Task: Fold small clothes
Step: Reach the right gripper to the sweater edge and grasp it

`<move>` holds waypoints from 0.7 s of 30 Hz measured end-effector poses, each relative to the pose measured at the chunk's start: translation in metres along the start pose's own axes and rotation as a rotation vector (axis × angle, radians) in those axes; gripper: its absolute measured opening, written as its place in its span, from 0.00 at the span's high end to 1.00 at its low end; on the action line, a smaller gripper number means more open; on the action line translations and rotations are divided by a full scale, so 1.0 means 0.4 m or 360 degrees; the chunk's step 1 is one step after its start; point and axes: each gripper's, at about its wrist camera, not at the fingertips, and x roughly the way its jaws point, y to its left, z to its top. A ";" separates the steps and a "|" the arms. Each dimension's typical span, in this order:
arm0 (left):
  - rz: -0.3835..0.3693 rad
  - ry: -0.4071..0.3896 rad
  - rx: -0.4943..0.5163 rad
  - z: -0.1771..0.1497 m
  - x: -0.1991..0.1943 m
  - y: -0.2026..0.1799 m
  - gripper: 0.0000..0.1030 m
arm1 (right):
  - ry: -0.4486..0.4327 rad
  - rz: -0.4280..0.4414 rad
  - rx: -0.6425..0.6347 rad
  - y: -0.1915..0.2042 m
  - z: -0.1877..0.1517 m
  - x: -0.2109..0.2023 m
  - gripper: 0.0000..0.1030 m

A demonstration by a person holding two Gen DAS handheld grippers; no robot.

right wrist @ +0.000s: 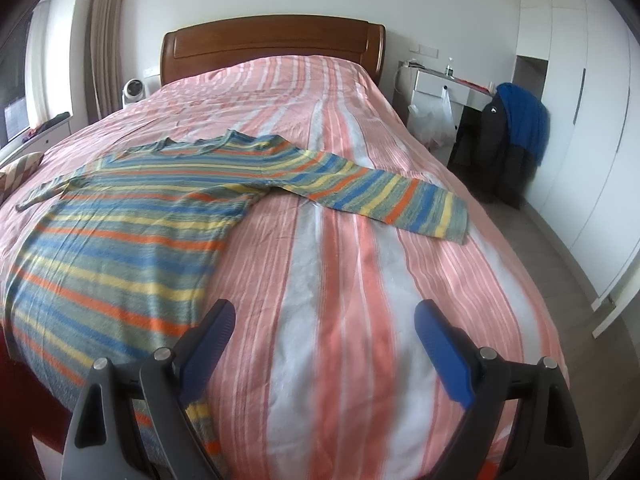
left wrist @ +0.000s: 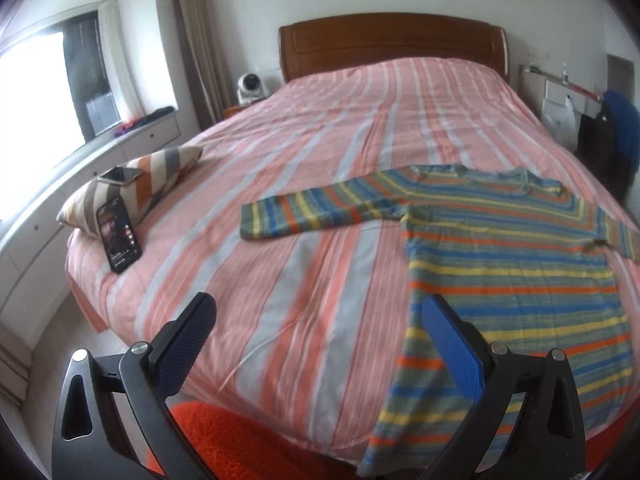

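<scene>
A striped sweater (left wrist: 516,248) lies flat on the bed (left wrist: 320,128). It has thin stripes of blue, yellow, orange and grey-green. Its neck end points to the far end of the bed, toward the brown headboard (left wrist: 392,44). Its bottom edge hangs a little over the near edge of the bed. Both sleeves are spread out to the sides. One sleeve (left wrist: 320,212) reaches out to the left in the left wrist view. The other sleeve (right wrist: 384,196) reaches out to the right in the right wrist view. The sweater looks smooth, with only small wrinkles near the neck.

The bed cover has wide pink and pale grey stripes.

The left gripper (left wrist: 320,344) hangs above the near edge of the bed, just left of the sweater's bottom. Its fingers are wide open and hold nothing. The right gripper (right wrist: 324,344) hangs above the bed cover, just right of the sweater's bottom. Its fingers are wide open too, and nothing is between them.

A striped pillow (left wrist: 148,188) sits at the left side of the bed. One phone (left wrist: 120,176) lies on top of it and another phone (left wrist: 119,236) leans against it.
</scene>
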 end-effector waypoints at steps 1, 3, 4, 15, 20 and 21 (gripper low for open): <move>-0.0012 -0.0004 -0.0003 0.003 -0.006 -0.003 0.00 | -0.0003 0.0019 0.0021 -0.009 0.000 -0.006 0.12; -0.0045 -0.0034 -0.0016 0.015 -0.017 -0.007 0.00 | 0.0005 0.0093 0.0120 -0.045 0.010 -0.018 0.12; -0.0055 -0.0048 -0.0019 0.019 -0.019 -0.011 0.00 | 0.0003 0.0130 0.0186 -0.069 0.020 -0.023 0.12; -0.0143 0.0054 0.0097 0.021 0.122 -0.082 0.00 | 0.0157 0.0496 0.1160 -0.491 0.142 0.169 0.12; -0.0104 0.0110 0.0056 0.014 0.203 -0.089 0.00 | 0.0309 0.0615 0.1466 -0.578 0.126 0.354 0.29; -0.0093 0.0131 0.0042 0.012 0.219 -0.088 0.00 | 0.0329 0.0639 0.1480 -0.582 0.131 0.380 0.30</move>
